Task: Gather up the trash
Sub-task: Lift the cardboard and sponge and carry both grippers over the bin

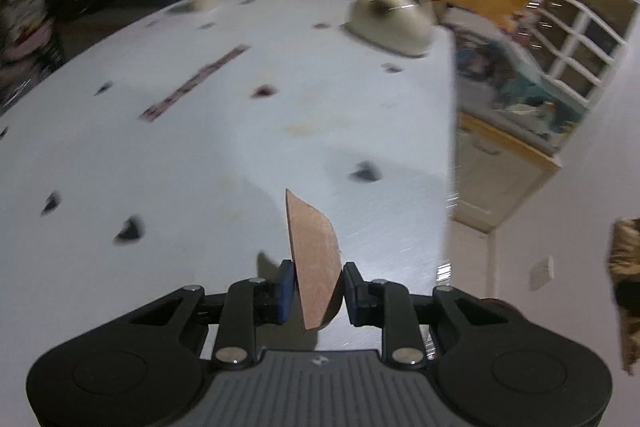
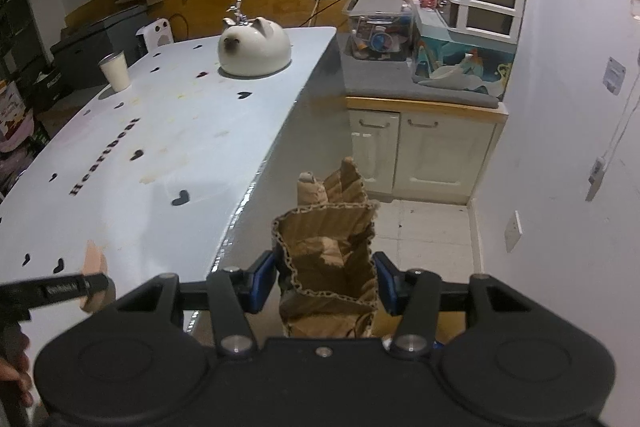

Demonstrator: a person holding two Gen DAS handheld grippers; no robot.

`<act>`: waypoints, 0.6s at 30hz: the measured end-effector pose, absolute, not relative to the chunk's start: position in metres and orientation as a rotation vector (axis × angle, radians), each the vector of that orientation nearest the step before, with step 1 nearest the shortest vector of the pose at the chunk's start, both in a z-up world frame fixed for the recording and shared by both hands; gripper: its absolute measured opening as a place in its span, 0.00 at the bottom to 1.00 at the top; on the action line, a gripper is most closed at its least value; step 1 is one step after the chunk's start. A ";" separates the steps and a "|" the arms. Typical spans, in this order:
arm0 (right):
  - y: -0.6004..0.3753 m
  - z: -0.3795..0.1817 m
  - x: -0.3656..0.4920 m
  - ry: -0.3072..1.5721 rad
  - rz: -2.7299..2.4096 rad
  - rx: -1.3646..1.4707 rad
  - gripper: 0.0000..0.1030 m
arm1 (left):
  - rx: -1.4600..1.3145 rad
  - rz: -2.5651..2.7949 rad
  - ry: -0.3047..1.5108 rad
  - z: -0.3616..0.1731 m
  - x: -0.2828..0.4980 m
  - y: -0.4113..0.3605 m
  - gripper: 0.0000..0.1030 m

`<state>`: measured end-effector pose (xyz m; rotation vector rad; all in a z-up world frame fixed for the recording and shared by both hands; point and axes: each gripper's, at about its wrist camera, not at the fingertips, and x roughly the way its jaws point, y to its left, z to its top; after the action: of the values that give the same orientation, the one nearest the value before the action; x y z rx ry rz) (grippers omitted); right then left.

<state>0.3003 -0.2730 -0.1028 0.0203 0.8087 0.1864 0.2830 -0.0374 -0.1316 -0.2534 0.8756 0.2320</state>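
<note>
Left wrist view: the left gripper [image 1: 319, 287] pinches a thin pinkish-brown card [image 1: 314, 259] on edge, upright, above the tabletop's [image 1: 200, 147] near edge.
Card: flat, one side curved, top pointed.
Right gripper [image 2: 326, 281]: jaws clamped on a crumpled brown paper bag [image 2: 328, 259], its mouth open, just off the tabletop's right edge.
Tabletop: white with dark hearts; cat-shaped dome [image 2: 254, 51] and cup [image 2: 115, 71] near the far edge.
</note>
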 end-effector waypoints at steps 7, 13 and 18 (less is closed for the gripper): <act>-0.309 -0.117 0.315 0.817 0.145 0.041 0.51 | -0.204 0.028 0.848 -0.127 0.321 -0.103 0.26; -0.350 -0.139 0.331 0.852 0.089 0.064 0.51 | -0.151 -0.137 0.904 -0.157 0.352 -0.168 0.26; -0.392 -0.168 0.343 0.899 0.014 0.095 0.51 | -0.115 -0.235 0.985 -0.196 0.376 -0.214 0.26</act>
<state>0.3431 -0.3922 -0.1677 0.0950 0.8990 0.0140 0.3758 -0.2139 -0.1959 -0.1150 0.9849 -0.2351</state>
